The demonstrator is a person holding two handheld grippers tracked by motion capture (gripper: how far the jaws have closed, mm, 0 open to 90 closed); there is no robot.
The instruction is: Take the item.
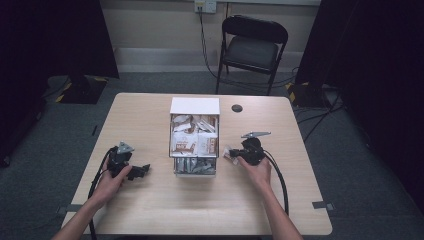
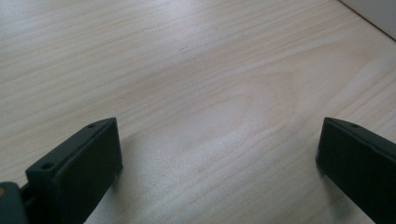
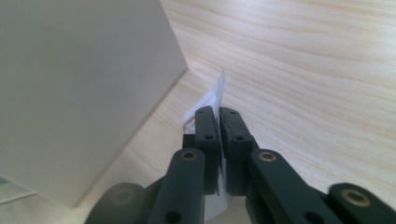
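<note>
A thin white packet (image 3: 215, 95) is pinched between the pressed-together jaws of the right gripper (image 3: 218, 122), its edge sticking out past the fingertips, just beside the white box (image 3: 84, 88). The left gripper (image 2: 217, 154) rests on the table (image 2: 196, 84), jaws spread wide with nothing between them.

Light wood desk (image 1: 150, 210) is carrying a white box (image 1: 194, 106) of packets, sitting between the two tongs; a small dark disc (image 1: 237, 108) is lying beyond the right tongs.

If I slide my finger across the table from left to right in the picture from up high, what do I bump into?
left gripper → white box full of packets → white packet → right gripper, pinching that packet.
</note>
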